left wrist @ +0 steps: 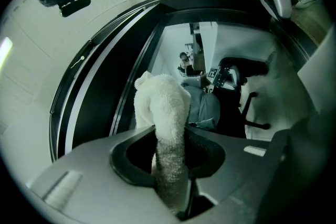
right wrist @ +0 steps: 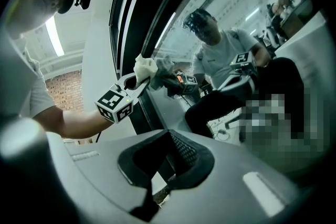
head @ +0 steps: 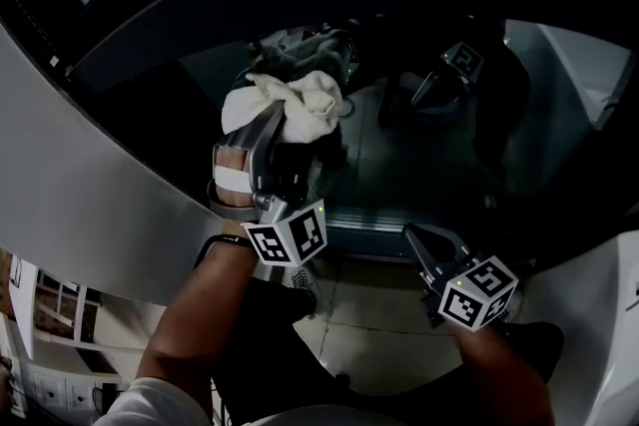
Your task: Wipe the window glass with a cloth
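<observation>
A crumpled white cloth is bunched against the dark window glass, with my left gripper shut on it. In the left gripper view the cloth stands up out of the closed jaws of the left gripper, in front of the glass. My right gripper hangs lower and to the right, off the glass, shut with nothing in it. The right gripper view shows its own jaws of the right gripper together, and the left gripper pressing the cloth on the glass.
A black curved window frame borders the glass, with a pale wall panel to its left. Tiled floor lies below. The glass mirrors the person and both grippers. A dark chair stands beyond the glass.
</observation>
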The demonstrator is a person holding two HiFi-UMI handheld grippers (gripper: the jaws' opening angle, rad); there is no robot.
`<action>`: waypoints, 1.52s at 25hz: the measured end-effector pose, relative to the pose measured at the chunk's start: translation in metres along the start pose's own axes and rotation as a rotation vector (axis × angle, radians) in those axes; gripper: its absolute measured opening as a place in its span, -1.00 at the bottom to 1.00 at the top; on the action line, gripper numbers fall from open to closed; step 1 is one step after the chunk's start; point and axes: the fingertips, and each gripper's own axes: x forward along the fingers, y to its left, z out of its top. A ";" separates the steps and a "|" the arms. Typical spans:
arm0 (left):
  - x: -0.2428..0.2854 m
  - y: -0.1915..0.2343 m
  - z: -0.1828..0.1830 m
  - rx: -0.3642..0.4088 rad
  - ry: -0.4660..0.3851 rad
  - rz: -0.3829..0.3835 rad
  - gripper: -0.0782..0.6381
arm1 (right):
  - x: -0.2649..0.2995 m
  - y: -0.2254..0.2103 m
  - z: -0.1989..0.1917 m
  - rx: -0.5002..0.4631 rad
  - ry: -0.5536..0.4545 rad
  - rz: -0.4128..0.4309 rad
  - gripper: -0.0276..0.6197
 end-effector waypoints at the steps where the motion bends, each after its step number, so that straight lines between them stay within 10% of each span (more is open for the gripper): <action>1: -0.001 -0.001 0.000 0.000 0.000 -0.002 -0.43 | 0.000 0.000 0.000 0.000 0.000 -0.001 -0.91; 38: -0.026 -0.072 -0.007 0.010 -0.011 -0.116 -0.42 | 0.003 -0.003 -0.012 -0.007 0.051 -0.014 -0.91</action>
